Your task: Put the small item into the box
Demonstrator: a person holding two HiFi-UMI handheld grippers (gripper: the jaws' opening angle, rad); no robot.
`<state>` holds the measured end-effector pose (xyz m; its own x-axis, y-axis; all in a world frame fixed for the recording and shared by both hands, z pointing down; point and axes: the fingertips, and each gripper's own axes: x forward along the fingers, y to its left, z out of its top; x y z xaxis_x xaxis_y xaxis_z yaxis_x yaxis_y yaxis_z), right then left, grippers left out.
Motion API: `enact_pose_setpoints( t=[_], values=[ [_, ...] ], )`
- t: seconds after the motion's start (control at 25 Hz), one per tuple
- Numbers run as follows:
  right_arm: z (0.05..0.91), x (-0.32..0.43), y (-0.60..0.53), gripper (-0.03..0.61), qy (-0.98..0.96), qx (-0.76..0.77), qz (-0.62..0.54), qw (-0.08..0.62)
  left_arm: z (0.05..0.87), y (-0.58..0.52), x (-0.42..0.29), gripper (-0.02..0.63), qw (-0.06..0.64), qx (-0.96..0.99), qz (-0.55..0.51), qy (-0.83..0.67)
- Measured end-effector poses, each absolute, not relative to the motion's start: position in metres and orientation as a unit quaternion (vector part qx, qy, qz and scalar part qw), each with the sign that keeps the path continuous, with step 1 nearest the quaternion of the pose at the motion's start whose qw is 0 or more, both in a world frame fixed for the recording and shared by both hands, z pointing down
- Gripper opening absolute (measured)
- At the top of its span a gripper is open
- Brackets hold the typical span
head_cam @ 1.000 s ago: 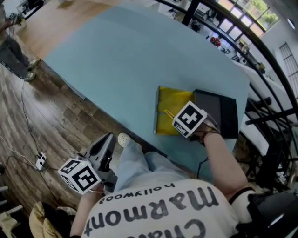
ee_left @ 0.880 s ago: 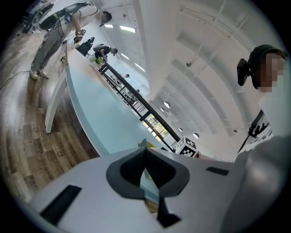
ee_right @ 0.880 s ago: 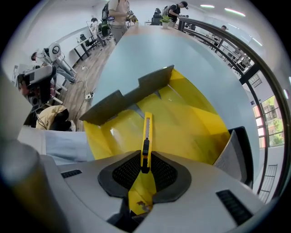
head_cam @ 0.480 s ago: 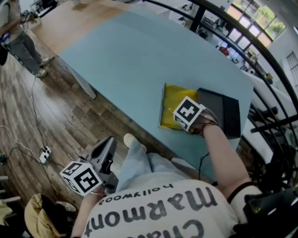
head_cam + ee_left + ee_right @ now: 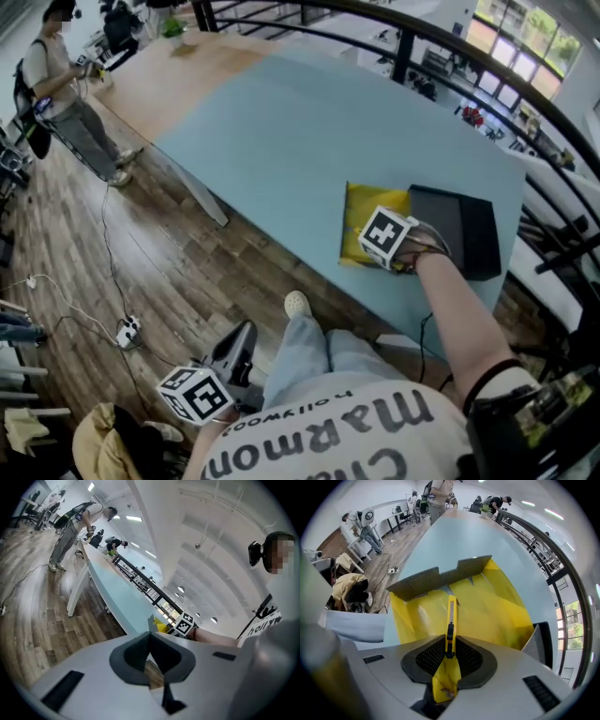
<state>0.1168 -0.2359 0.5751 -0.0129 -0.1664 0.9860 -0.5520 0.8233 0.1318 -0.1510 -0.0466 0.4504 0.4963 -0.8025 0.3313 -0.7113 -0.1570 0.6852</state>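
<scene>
Left tool: the left tool [image 5: 150, 641] has its jaws together with nothing between them. It is held low, off the near edge of the surface and over the wooden floor [image 5: 159, 272], well apart from the box.
Risk, left side: the box is unbraced. A push from the other tool could slide it along the surface [image 5: 281, 131], which looks smooth.
Box: the box [image 5: 501, 606] is open and yellow inside, near the right near corner of the surface. A grey flap [image 5: 440, 578] stands at its far end.
Small item: a yellow cutter [image 5: 450, 620] with a black slider is clamped at one end. Its long body sticks out toward the box floor, inside the box outline. Contact with the floor cannot be told.
Right tool: the right tool [image 5: 449, 652] is closed on the cutter and points steeply down over the box.
Risk, release: the grip is at one end only, so the cutter may pivot on opening. It could then tip against a wall or the flap instead of lying flat.
Risk, height: if released from too high, it may bounce.
Risk, blade: I cannot tell whether the blade is out. An exposed tip could snag the yellow lining.
Black lid: the black lid [image 5: 464, 234] lies just beside the box on the right. A sideways withdrawal could knock it.
</scene>
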Motion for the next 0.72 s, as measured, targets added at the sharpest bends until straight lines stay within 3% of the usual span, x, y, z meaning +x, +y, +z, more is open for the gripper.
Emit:
enact_pose_setpoints(
  t=[0.72],
  values=[
    [0.574, 0.121, -0.233, 0.087, -0.705, 0.281, 0.135, 0.637, 0.457, 0.016, -0.187, 0.002, 0.444, 0.707, -0.047, -0.549]
  ],
)
